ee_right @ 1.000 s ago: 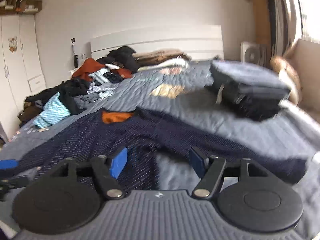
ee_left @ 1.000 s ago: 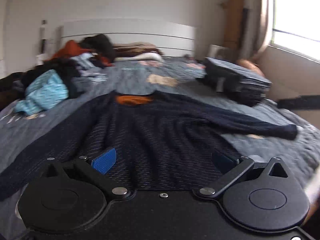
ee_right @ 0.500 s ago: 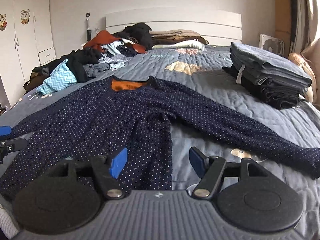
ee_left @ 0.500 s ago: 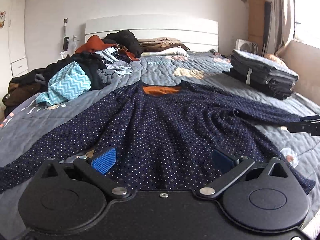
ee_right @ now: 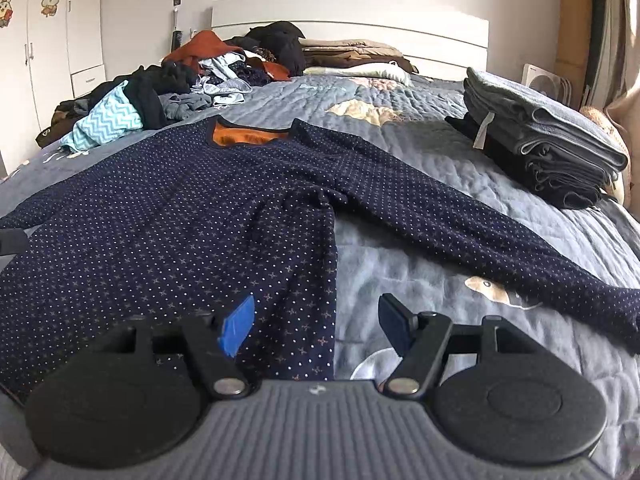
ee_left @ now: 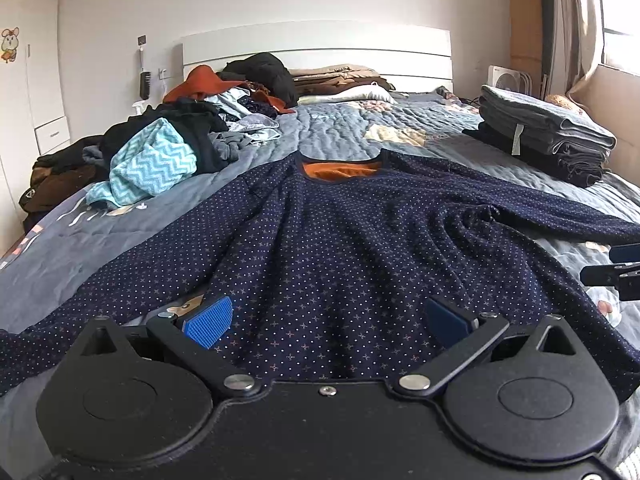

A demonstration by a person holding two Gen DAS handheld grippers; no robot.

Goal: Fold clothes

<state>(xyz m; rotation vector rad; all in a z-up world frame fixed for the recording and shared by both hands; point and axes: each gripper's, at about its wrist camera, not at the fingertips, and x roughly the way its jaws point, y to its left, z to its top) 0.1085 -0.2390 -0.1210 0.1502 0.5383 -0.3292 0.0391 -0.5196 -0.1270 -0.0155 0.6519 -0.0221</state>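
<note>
Sweater [ee_left: 320, 248] lies flat on the bed [ee_left: 332, 136], navy with dots, its orange-lined collar [ee_left: 340, 169] at the far end from you and the hem nearest; its long axis runs straight away from your claws; your left gripper [ee_left: 326, 318] hangs over the hem's left part, jaws wide, holding nothing; your right gripper [ee_right: 316, 320] straddles the hem's right edge, also wide and empty; judging by that, the right sleeve [ee_right: 460, 220], stretched away from the sweater's body, is nearer your right hand.
</note>
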